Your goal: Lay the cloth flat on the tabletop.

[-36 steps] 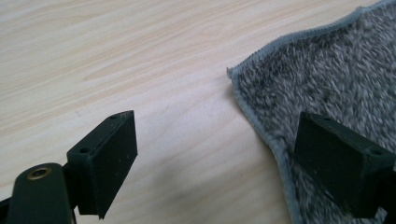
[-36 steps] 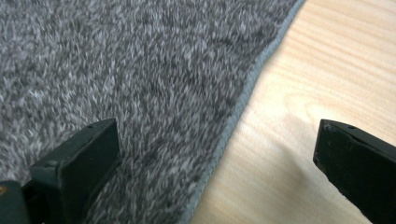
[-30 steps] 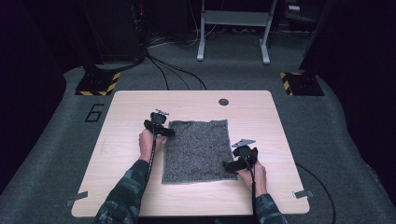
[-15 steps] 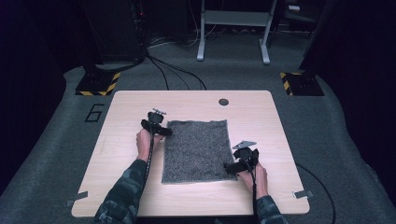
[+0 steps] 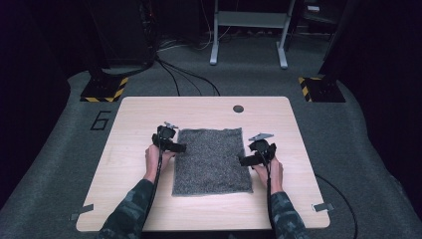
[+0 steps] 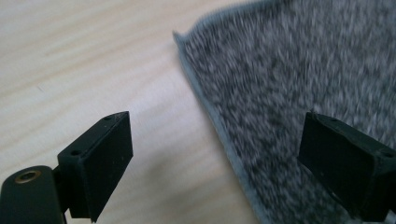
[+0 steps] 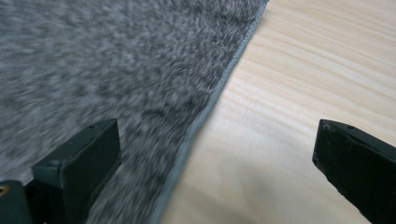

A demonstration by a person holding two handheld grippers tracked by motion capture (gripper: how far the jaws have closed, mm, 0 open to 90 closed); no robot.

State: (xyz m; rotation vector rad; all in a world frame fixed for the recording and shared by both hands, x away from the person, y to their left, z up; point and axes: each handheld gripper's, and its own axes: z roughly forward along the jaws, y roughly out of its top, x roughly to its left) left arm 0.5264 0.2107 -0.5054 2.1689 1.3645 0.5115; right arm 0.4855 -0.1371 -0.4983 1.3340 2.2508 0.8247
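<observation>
Grey mat point(image 5: 212, 160) lying flat on the table point(image 5: 129, 119), long axis running away from the person. Left gripper point(image 5: 175, 147) stands at the mat's left edge near the far corner; right gripper point(image 5: 245, 161) stands at the right edge, nearer mid-length. Each is spread wide with nothing held. In the gripper views each hemmed edge point(image 6: 205, 107) point(image 7: 210, 107) passes between the two jaws, one over pile, one over wood. Judgement: both straddle an edge, so either could close on it; neither is nearer.

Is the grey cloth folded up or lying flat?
Flat and spread out. The cloth lies as one rectangle on the table, edges straight, with no fold visible in the high view.
</observation>
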